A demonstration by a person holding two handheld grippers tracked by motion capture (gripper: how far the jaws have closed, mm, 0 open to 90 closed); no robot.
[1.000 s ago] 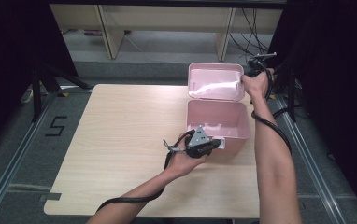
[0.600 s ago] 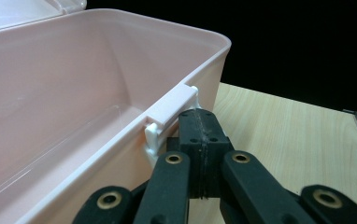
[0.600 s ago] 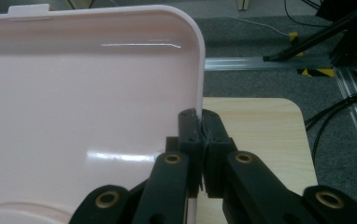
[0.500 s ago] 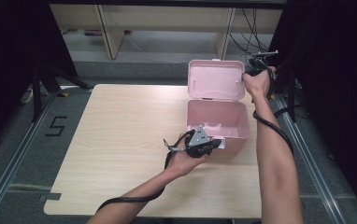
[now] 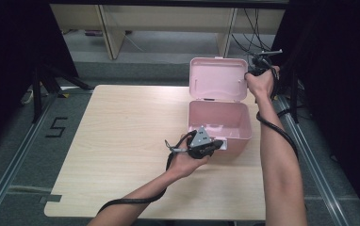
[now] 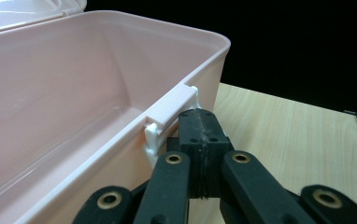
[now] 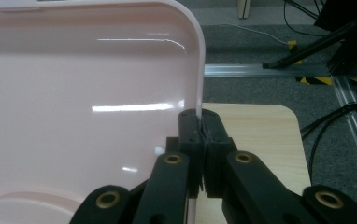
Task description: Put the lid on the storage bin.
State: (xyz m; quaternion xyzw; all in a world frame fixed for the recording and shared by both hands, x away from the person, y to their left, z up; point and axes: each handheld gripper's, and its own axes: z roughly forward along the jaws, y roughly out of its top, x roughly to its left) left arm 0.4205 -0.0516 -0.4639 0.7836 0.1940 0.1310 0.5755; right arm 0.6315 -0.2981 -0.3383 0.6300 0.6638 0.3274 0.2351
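Note:
A pink plastic box (image 5: 244,129) stands open at the table's right side, its lid (image 5: 218,77) raised almost upright behind it. My right gripper (image 5: 248,75) is shut on the lid's right edge; in the right gripper view the pink rim (image 7: 196,70) runs down between the pads of that gripper (image 7: 202,126). My left gripper (image 5: 219,143) is at the box's front wall. In the left gripper view its jaws (image 6: 200,126) are pressed together just under the white latch (image 6: 169,109). Whether they pinch part of the latch is hidden. The box's inside (image 6: 74,93) looks bare.
The light wooden table (image 5: 121,132) is bare to the left of the box. Metal rails run along the floor on both sides. Shelving, cables and a stand's legs lie beyond the far edge. Each gripper's black cable trails along its forearm.
The lid has swung slightly more upright with the right gripper on its edge. The left gripper has stayed at the box's front.

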